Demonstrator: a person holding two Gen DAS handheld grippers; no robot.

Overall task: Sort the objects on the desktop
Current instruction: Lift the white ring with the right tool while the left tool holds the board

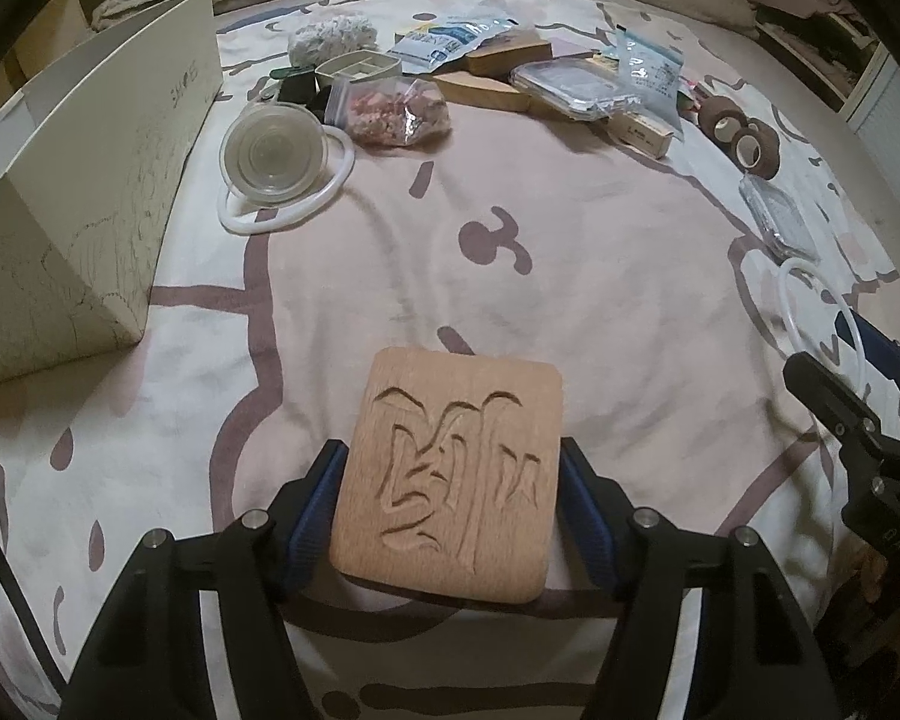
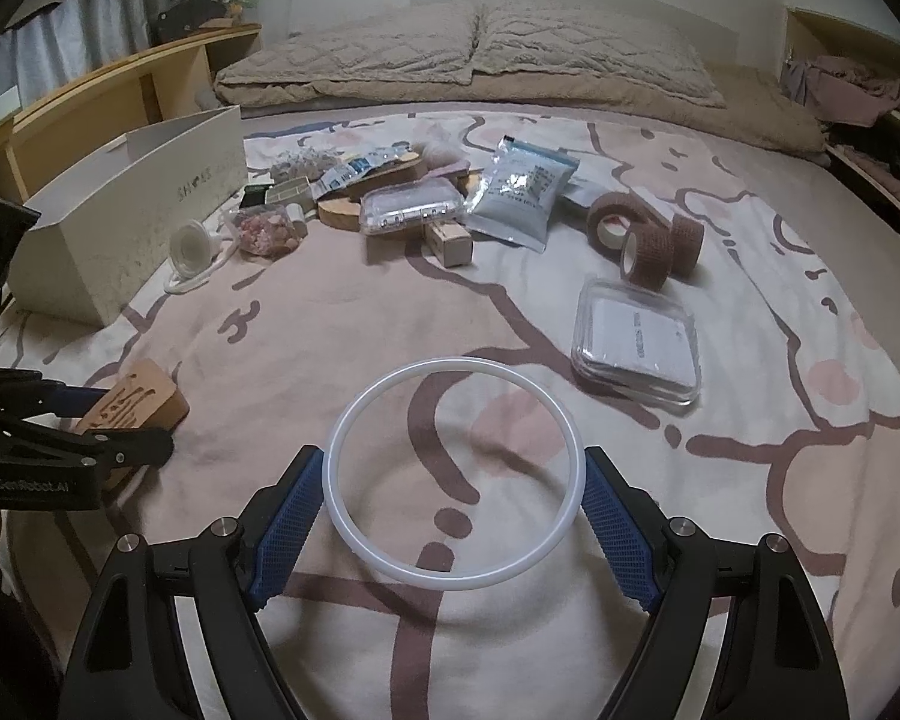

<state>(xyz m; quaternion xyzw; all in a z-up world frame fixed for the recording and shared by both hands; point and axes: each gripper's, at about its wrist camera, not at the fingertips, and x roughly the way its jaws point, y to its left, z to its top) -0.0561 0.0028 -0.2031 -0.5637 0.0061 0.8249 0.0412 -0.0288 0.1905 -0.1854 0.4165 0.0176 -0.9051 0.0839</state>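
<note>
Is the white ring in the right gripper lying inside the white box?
No: the white ring is held between the blue pads of the right gripper above the blanket, far from the white box.

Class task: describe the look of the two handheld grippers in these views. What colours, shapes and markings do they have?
Both the left gripper and the right gripper have black angular arms with triangular cut-outs, silver round bolts and blue textured finger pads. The right wrist view shows white "GenRobot.AI" lettering on the left one.
</note>
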